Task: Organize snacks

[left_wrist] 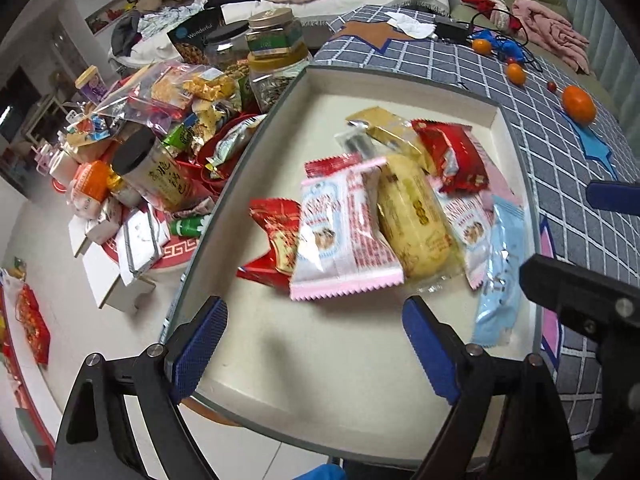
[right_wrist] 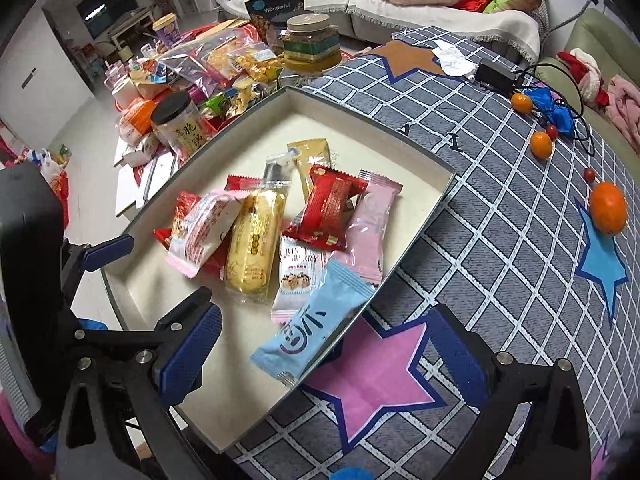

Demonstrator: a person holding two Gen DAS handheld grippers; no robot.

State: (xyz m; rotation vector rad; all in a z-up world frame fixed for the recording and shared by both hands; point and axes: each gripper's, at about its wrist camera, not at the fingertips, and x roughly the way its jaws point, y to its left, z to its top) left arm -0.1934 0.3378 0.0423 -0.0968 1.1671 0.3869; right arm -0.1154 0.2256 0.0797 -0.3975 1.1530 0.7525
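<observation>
Now mid-sort, by the look of it: shallow cream cardboard box lid with a grey rim (right_wrist: 436, 184) already loaded with wrapped snacks, more waiting outside it. Inside the box lid: long yellow cake in clear wrap (right_wrist: 254, 248) near the middle, pink-and-white serrated packet (left_wrist: 340, 240) just left of it, red foil packet (right_wrist: 330, 210) to the right, resting on a plain pink packet (right_wrist: 370, 236). Pale blue packet with white lettering (right_wrist: 312, 320) lying across the near right rim of the box lid, half out. Left claw (left_wrist: 314, 354) released, empty, hovering over the bare near end of the box lid. Right claw (right_wrist: 324, 354) likewise spread wide, nothing between the pads, straddling the box lid's near right rim just below the blue packet. Loose heap of bagged snacks and jars (left_wrist: 188, 120) crowded beyond the left edge of the box lid. Next, probably: nudging the overhanging blue packet fully inside, needing a low, square grip on thin crinkly film, or else reaching left past the box lid for another piece.
</observation>
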